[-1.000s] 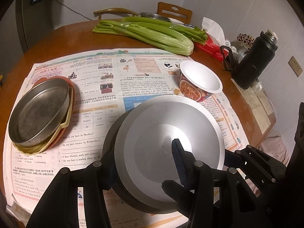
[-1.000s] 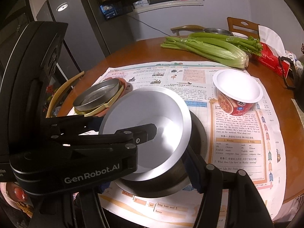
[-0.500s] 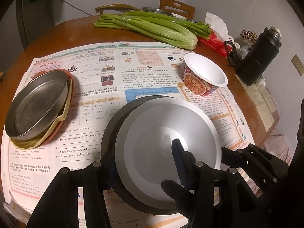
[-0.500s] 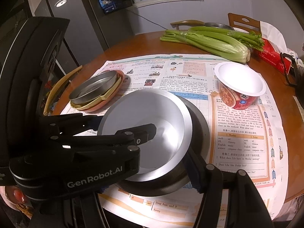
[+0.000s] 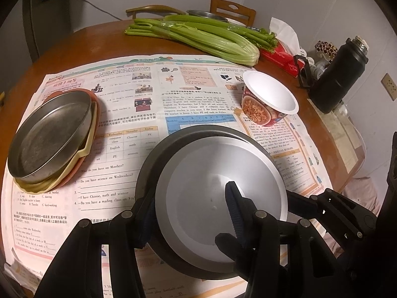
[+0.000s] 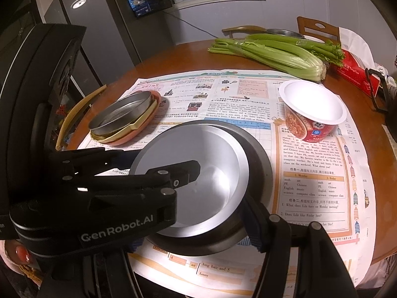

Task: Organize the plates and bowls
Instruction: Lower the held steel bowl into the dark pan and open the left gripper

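While held: the shiny silver metal bowl sits tilted inside the dark round metal bowl, as a second ago.
Room: bare newspaper between dark bowl and stacked plates.
Left gripper: pinching the silver bowl's wall.
Right gripper: clamping both bowls' near rims.

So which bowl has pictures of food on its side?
The paper bowl, white inside with a red printed outside, standing alone on the newspaper. The silver bowl and the dark bowl under it are plain metal.
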